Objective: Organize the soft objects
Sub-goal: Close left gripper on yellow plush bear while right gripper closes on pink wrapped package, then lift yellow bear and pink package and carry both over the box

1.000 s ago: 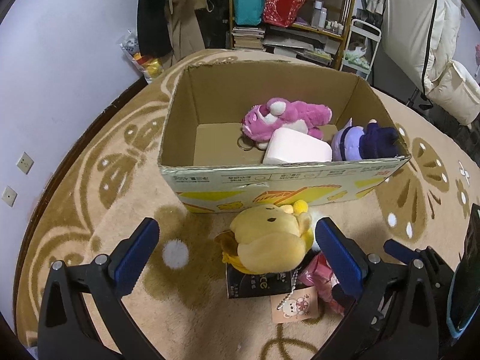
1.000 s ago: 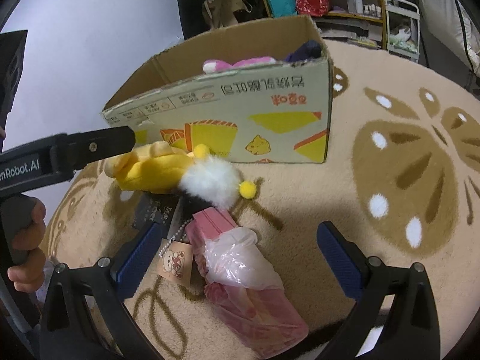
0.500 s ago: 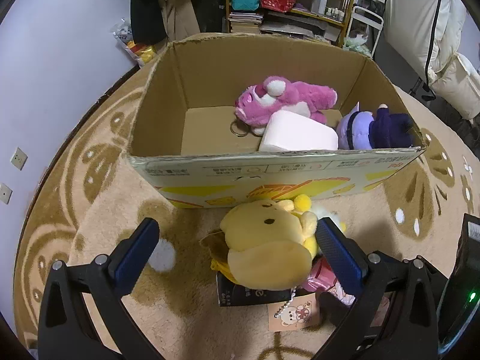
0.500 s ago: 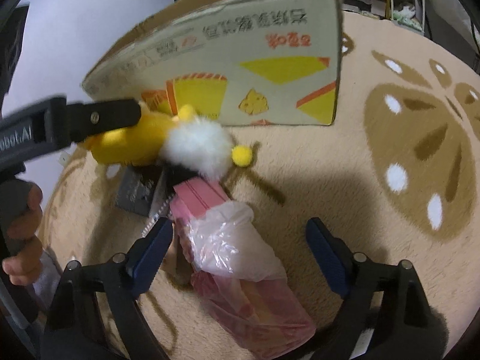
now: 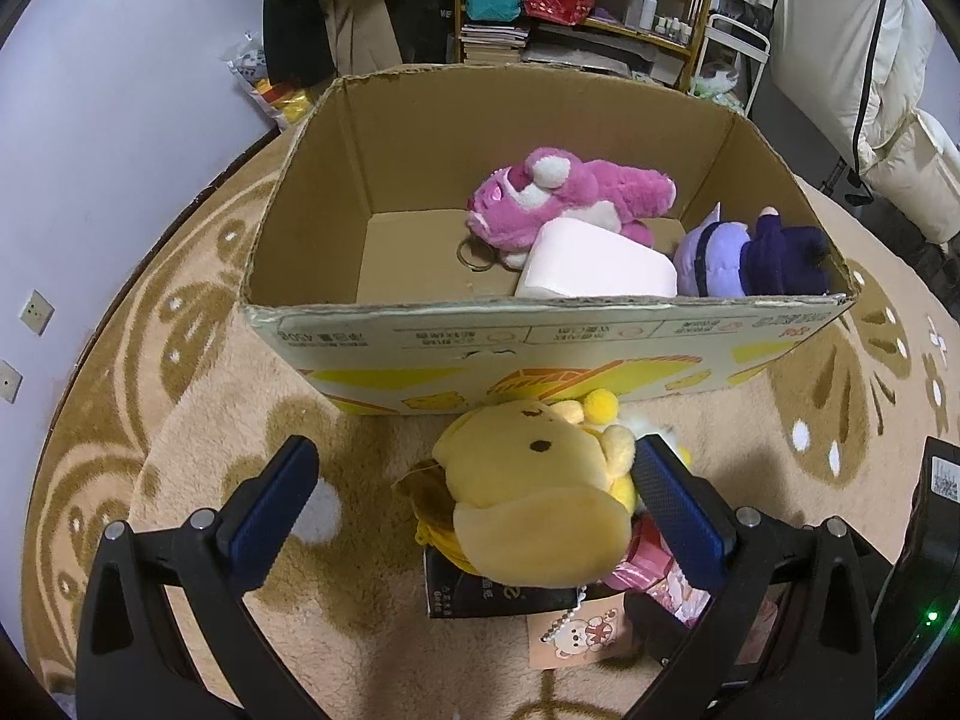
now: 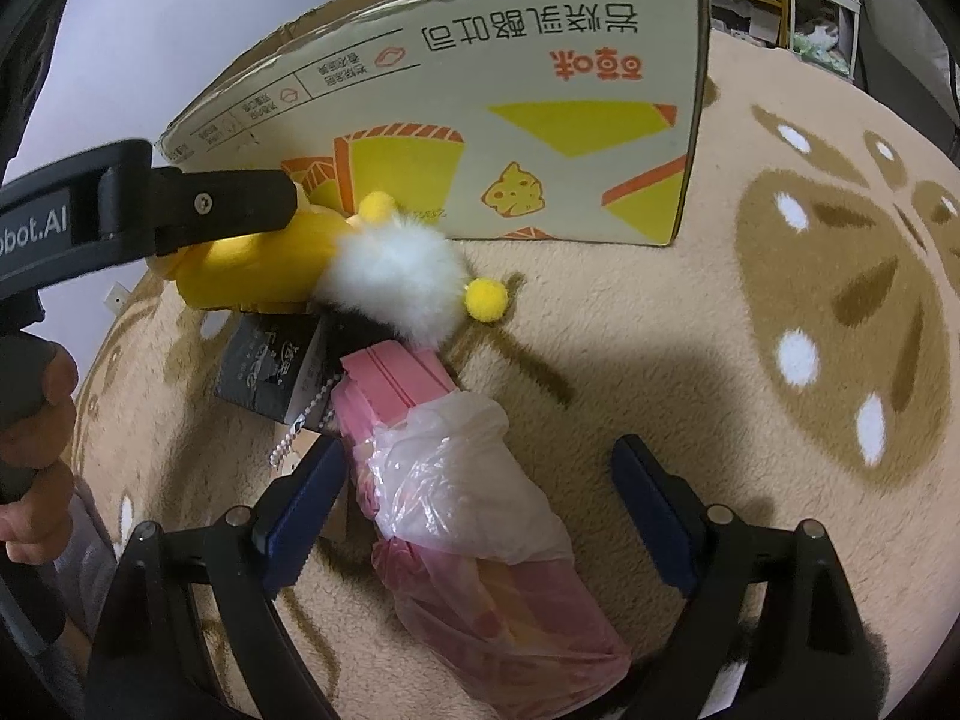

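Observation:
A yellow plush (image 5: 528, 504) lies on a black packet (image 5: 480, 594) in front of the cardboard box (image 5: 540, 336). My left gripper (image 5: 474, 507) is open around the plush, with its right pad against the plush and its left pad well apart from it. In the right wrist view a pink packet in a plastic bag (image 6: 480, 540) lies between the wide jaws of my open right gripper (image 6: 480, 516); neither pad presses on it. A white fluffy ball (image 6: 396, 276) hangs off the yellow plush (image 6: 264, 264). The box holds a pink plush (image 5: 570, 198), a white block (image 5: 594, 264) and a purple doll (image 5: 750, 252).
Everything rests on a beige patterned carpet (image 5: 210, 360). A shelf with bags and bottles (image 5: 570, 0) and hanging clothes (image 5: 336, 6) stand behind the box. A person's hand (image 6: 30, 420) holds the left gripper's handle. A black device (image 5: 936, 540) is at the right edge.
My left gripper moved forward, so the yellow plush now sits between its fingers. My right gripper sank toward the pink packet and its jaws narrowed slightly.

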`<state>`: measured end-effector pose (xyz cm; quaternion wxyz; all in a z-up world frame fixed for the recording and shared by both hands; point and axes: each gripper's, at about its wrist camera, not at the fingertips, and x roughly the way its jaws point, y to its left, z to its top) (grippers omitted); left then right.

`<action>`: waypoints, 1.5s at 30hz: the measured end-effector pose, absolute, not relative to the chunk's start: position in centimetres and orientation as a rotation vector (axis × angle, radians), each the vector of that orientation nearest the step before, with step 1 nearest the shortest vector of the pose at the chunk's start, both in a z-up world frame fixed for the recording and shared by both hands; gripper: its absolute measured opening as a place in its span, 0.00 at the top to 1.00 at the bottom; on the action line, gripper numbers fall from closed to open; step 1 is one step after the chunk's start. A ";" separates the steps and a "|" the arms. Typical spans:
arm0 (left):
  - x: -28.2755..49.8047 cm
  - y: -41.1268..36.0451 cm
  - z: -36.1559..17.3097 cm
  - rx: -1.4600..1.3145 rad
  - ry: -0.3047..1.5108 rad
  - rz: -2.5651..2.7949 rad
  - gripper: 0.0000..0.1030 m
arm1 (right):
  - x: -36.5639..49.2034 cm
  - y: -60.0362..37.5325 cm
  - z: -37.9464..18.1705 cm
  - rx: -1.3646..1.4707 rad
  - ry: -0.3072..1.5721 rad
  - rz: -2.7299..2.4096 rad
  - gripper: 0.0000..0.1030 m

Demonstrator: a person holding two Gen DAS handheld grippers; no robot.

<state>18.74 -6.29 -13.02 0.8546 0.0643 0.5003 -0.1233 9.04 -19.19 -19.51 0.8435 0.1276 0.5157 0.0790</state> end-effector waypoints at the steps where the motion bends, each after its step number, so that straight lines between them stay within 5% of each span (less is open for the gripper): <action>1: 18.8 -6.3 -13.1 0.133 1.058 -0.263 0.00 | 9.0 -19.3 -19.5 0.270 1.089 0.167 0.08; 6: 19.1 -6.0 -13.5 0.108 1.078 -0.273 0.00 | 9.0 -19.6 -19.4 0.262 1.088 0.169 0.08; 12: 19.4 -6.4 -14.7 0.101 1.133 -0.297 0.00 | 9.1 -19.6 -19.1 0.223 1.084 0.156 0.23; 17: 19.1 -7.0 -15.0 0.109 1.152 -0.335 0.13 | 9.0 -20.2 -18.5 0.245 1.067 0.139 0.52; 33: 17.8 -7.5 -14.9 0.126 1.178 -0.369 0.41 | 9.0 -20.6 -18.7 0.282 1.065 0.128 0.54; 45: 17.2 -6.1 -13.5 0.095 1.130 -0.322 0.49 | 8.7 -21.0 -17.6 0.367 0.996 0.116 0.76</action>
